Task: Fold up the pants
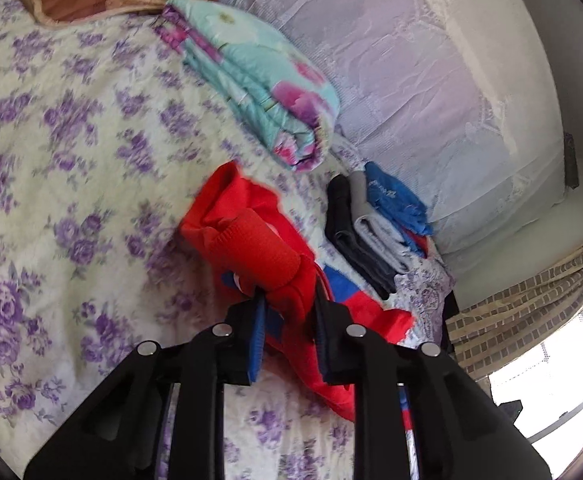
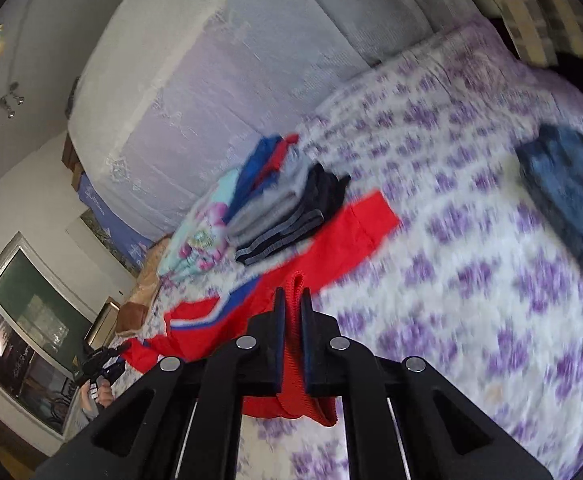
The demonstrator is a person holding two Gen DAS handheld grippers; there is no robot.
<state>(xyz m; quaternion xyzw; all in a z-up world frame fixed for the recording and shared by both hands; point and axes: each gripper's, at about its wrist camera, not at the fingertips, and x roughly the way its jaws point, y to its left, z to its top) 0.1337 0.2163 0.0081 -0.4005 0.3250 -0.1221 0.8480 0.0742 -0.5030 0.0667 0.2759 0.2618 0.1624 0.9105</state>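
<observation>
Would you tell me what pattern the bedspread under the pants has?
The bedspread is cream with purple flower clusters, sharpest in the left wrist view.

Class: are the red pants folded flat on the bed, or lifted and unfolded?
Lifted, unfolded: the red pants hang bunched between the left gripper and right gripper.

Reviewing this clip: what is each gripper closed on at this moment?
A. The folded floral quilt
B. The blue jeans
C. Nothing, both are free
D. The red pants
D: red fabric of the red pants is pinched in the left gripper and also in the right gripper, while the blue jeans lie apart on the bedspread.
</observation>
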